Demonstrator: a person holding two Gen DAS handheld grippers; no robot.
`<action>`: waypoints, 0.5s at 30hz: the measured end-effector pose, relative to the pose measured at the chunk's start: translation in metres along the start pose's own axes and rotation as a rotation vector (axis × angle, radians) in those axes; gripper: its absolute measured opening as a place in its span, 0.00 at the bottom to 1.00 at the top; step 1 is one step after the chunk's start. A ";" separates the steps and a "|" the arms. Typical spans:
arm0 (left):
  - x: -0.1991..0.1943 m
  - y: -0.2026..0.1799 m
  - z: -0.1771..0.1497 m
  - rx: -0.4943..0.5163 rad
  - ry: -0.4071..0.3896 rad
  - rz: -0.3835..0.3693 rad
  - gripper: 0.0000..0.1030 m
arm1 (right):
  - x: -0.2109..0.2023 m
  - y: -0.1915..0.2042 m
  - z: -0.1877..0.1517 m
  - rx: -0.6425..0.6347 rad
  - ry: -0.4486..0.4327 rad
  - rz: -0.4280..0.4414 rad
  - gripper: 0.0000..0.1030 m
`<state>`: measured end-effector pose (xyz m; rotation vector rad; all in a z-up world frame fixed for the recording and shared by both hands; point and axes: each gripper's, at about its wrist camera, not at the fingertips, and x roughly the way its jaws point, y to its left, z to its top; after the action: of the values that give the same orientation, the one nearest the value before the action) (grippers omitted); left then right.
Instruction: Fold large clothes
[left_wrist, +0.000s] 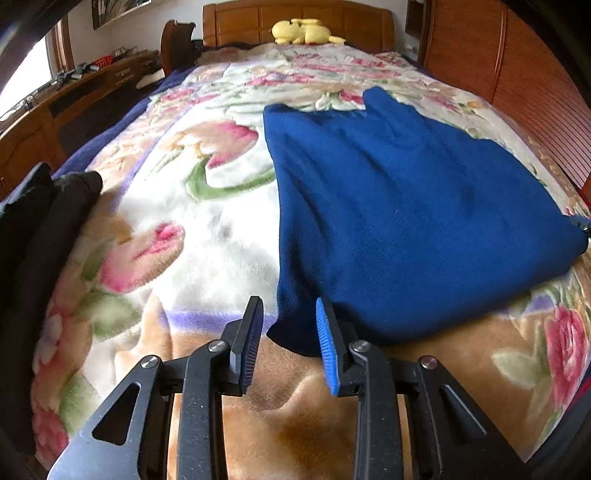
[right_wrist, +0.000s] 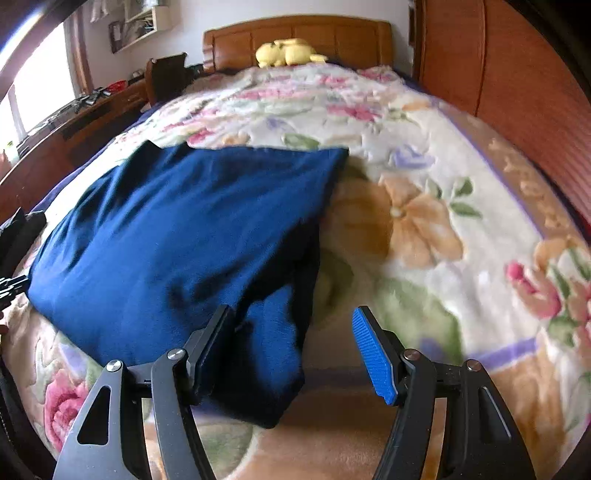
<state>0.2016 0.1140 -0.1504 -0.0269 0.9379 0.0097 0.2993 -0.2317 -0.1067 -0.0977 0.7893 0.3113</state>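
On the floral blanket (left_wrist: 221, 236), near the bed's foot edge, the blue garment (left_wrist: 406, 206) lay partly folded, its long axis running toward the headboard (left_wrist: 295, 22). My left claw (left_wrist: 290, 314) was narrowly parted with nothing pinched, right at its near left corner. My right claw (right_wrist: 291, 321), wide and empty, straddled the near right corner.

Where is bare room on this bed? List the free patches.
Free: floral blanket between the dark clothes pile and the blue garment; beyond the garment up to the yellow plush toy. Crowded: the near edge, by both grippers.
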 end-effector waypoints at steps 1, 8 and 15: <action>0.001 0.000 -0.001 -0.009 0.005 -0.007 0.29 | -0.007 0.006 -0.003 -0.010 -0.022 0.000 0.66; 0.002 -0.002 -0.002 -0.012 0.005 -0.029 0.24 | -0.045 0.041 -0.010 -0.087 -0.124 0.107 0.66; -0.034 -0.018 0.019 0.038 -0.101 -0.026 0.06 | 0.007 0.075 -0.039 -0.236 0.061 0.129 0.66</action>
<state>0.1968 0.0968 -0.1115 -0.0037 0.8362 -0.0307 0.2534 -0.1667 -0.1367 -0.2796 0.8188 0.5249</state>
